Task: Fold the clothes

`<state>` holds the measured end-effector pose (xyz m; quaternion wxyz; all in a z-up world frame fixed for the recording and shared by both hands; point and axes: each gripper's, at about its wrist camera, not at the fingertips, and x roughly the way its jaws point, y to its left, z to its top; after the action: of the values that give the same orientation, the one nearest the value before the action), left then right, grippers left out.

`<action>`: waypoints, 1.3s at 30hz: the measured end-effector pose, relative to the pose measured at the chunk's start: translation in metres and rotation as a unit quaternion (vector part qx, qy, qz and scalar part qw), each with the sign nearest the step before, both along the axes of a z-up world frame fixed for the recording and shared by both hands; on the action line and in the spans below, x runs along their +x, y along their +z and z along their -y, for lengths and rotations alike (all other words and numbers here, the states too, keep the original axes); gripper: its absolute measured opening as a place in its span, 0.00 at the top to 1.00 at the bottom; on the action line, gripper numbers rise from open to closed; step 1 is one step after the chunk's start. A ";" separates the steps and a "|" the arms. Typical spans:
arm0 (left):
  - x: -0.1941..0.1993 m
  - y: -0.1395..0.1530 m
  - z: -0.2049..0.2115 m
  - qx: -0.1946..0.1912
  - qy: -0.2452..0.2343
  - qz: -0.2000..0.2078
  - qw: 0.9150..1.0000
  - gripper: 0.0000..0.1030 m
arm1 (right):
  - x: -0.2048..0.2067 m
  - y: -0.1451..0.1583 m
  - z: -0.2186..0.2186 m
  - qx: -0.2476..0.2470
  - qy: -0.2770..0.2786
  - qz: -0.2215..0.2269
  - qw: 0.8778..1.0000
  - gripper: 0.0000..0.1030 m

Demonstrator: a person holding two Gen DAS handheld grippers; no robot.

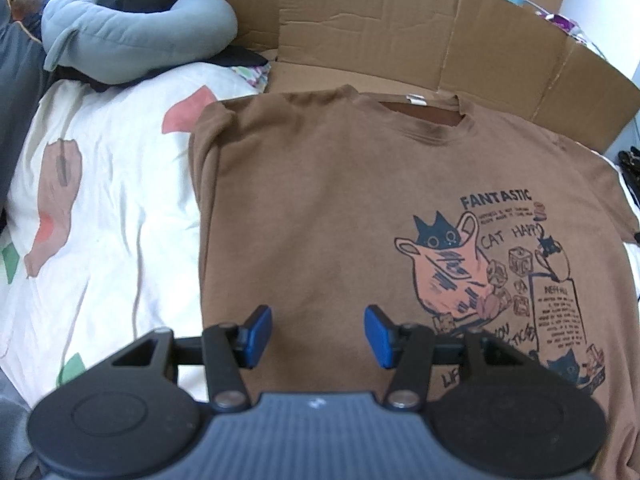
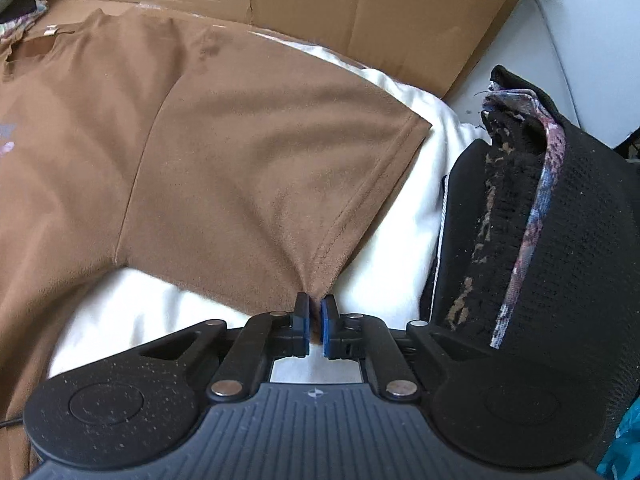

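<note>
A brown T-shirt (image 1: 320, 208) with a cat print lies front up on the bed, its left side folded in to a straight edge. My left gripper (image 1: 318, 330) hovers open over the shirt's lower middle, nothing between its blue pads. In the right wrist view the shirt's right sleeve (image 2: 260, 184) is spread over the white cover, and my right gripper (image 2: 315, 314) is shut on the sleeve's lower hem corner, which puckers into the jaws.
Flattened cardboard (image 1: 400, 32) stands behind the shirt's collar. A grey neck pillow (image 1: 132, 36) lies at the far left on the patterned white bedcover (image 1: 100, 208). A black knitted garment (image 2: 532, 220) is piled close to the right of my right gripper.
</note>
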<state>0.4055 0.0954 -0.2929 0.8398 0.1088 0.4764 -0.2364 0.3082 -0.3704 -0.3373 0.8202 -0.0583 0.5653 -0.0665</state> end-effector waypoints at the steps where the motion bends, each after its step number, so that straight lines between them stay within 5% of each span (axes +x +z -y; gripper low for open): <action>1: 0.001 0.000 -0.001 0.000 0.002 0.000 1.000 0.47 | 0.001 0.003 0.002 0.000 -0.006 0.001 1.000 0.88; 11: 0.006 -0.003 -0.001 0.003 0.006 0.003 1.000 0.47 | 0.013 0.031 -0.006 0.015 0.025 0.080 0.996 0.80; 20: 0.032 -0.002 -0.021 0.016 0.045 0.036 0.998 0.47 | 0.027 0.004 -0.001 -0.017 0.006 0.051 0.999 0.80; 31: 0.068 -0.005 -0.056 0.037 0.110 0.077 0.990 0.49 | 0.034 0.030 -0.025 -0.015 0.043 0.089 0.995 0.80; 39: 0.075 -0.018 -0.052 -0.008 0.103 0.060 0.993 0.48 | 0.054 0.047 -0.070 0.003 0.120 0.099 0.988 0.79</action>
<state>0.4803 0.1473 -0.3107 0.8875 0.0670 0.4321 -0.1456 0.3620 -0.3002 -0.2906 0.8742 -0.1161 0.4707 0.0289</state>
